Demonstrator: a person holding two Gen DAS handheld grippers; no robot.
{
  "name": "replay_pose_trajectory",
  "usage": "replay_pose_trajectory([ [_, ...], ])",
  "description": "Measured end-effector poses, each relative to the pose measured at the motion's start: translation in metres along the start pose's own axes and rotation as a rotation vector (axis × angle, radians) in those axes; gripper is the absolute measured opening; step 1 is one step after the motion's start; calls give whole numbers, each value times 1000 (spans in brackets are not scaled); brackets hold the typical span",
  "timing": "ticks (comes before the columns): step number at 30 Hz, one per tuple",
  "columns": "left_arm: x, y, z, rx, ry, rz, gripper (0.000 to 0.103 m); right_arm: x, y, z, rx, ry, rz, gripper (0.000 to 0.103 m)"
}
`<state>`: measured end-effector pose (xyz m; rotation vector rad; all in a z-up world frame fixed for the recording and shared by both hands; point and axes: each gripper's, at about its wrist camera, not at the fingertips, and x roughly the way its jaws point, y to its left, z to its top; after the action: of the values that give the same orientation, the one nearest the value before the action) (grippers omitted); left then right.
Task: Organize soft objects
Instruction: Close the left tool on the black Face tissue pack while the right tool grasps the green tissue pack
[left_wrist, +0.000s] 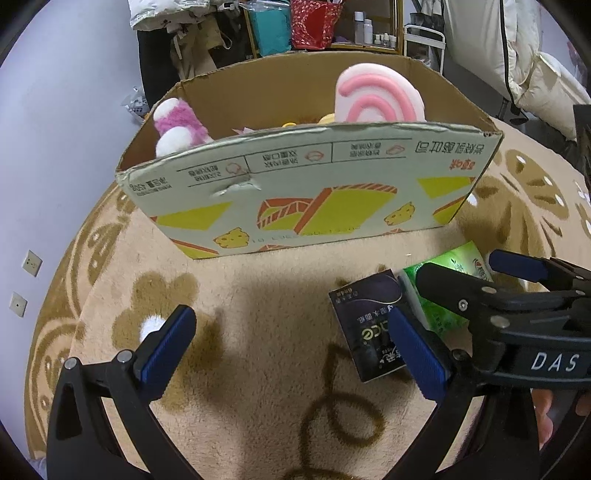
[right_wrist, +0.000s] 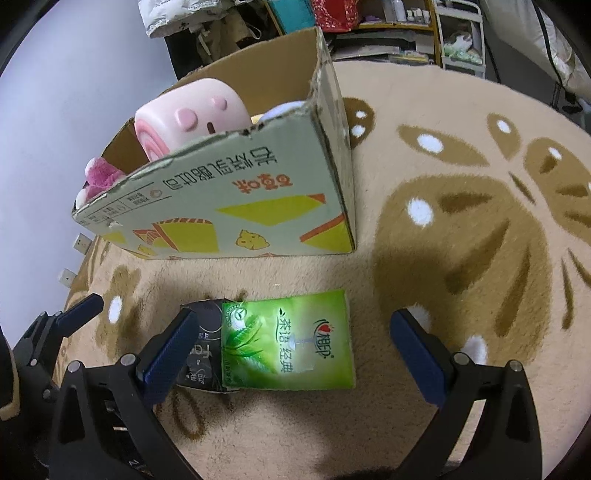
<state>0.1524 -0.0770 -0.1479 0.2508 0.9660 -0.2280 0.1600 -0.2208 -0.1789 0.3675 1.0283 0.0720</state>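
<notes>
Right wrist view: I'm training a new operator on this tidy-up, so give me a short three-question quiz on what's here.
1. True or false: the green tissue pack lies between the open fingers of the right gripper.
2. What does the black tissue pack touch? A) the cardboard box B) the green tissue pack C) nothing
3. Fill in: the pink swirl plush sits inside the ____.

Key: 1 true; 2 B; 3 cardboard box.

Even indoor light; strong fisheye bending, dark corners; soft shadows on beige patterned carpet (right_wrist: 424, 110); glare on glossy green tissue pack (right_wrist: 295, 347).
</notes>
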Motion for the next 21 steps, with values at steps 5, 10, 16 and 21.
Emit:
replay_pose_trajectory([
  [5,3,-4,-2,12,11,-2,103,4,-2,1,3,13,2,103],
  [10,7,-7,-2,19,20,-8,103,9,-2,1,1,31,-1,103],
  [16,11,-6,-2,0,31,-32,103,13,0,1,-11,39,-20,103],
  [21,16,-8,-4,-10,45,-50,103,15,-1,1,-12,44,-28,103],
])
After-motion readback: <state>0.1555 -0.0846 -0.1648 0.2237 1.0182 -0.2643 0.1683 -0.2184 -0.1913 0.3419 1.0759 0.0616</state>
